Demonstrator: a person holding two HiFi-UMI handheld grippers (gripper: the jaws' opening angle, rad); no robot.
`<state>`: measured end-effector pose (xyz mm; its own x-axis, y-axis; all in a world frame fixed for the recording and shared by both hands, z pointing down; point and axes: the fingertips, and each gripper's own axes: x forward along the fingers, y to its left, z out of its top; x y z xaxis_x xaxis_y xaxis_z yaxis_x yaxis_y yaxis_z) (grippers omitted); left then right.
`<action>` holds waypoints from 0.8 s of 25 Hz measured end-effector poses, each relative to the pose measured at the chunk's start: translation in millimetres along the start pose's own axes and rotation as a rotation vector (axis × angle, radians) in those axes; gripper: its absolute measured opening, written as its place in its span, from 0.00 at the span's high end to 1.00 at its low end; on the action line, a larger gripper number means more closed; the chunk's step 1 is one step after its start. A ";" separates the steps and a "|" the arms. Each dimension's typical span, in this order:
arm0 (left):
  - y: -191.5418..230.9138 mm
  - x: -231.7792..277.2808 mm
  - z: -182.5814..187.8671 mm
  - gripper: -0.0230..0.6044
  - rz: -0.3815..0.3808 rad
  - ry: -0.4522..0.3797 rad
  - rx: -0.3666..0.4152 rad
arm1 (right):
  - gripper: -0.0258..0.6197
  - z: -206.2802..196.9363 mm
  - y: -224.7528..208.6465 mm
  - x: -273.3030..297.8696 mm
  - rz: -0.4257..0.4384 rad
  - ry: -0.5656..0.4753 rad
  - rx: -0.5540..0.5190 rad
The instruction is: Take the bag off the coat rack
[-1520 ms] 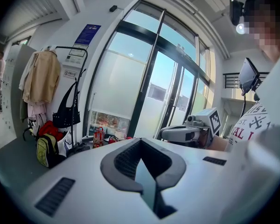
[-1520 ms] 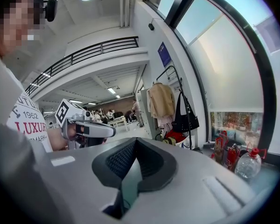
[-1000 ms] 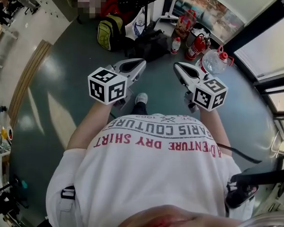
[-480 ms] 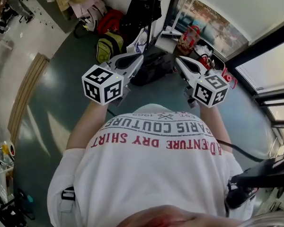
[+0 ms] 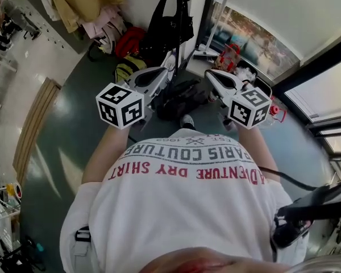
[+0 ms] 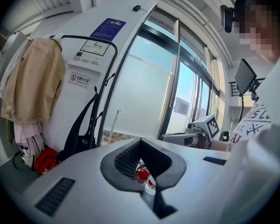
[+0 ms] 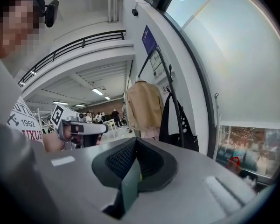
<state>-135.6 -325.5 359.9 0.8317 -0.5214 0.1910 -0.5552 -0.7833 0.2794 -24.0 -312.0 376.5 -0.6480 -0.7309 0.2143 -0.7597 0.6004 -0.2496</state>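
Along the frame's left edge, bare green floor (image 5: pixel 57 129) lies open below a beige coat (image 5: pixel 85 1) at upper left. At centre, the left gripper (image 5: pixel 163 74) and right gripper (image 5: pixel 211 76) sit side by side, jaws closed on nothing. Above them, at top centre, the black bag (image 5: pixel 169 30) hangs by its straps on the coat rack (image 6: pixel 88 37), contents unseen; a yellow backpack (image 5: pixel 128 68) lies at the rack's foot, and a glass wall (image 5: pixel 256 36) bounds the right side.

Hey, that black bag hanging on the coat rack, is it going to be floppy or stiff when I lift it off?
Probably floppy: the black bag hangs limp from long straps rather than holding a boxy shape. It will likely swing once lifted clear of the coat rack, since only the straps seem to carry it. Its weight is hard to judge from here.
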 end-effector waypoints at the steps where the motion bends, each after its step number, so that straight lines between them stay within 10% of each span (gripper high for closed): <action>1: 6.4 8.8 2.2 0.96 0.004 0.007 0.001 | 0.96 2.1 -9.6 6.9 0.004 0.004 0.006; 20: 91.0 156.0 68.9 0.96 -0.076 -0.038 0.107 | 0.96 29.6 -170.4 108.1 0.058 0.087 0.061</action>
<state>-56.1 -501.4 350.3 0.8719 -0.4701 0.1368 -0.4889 -0.8515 0.1897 37.0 -503.0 414.2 -0.6953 -0.6627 0.2782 -0.7176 0.6185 -0.3201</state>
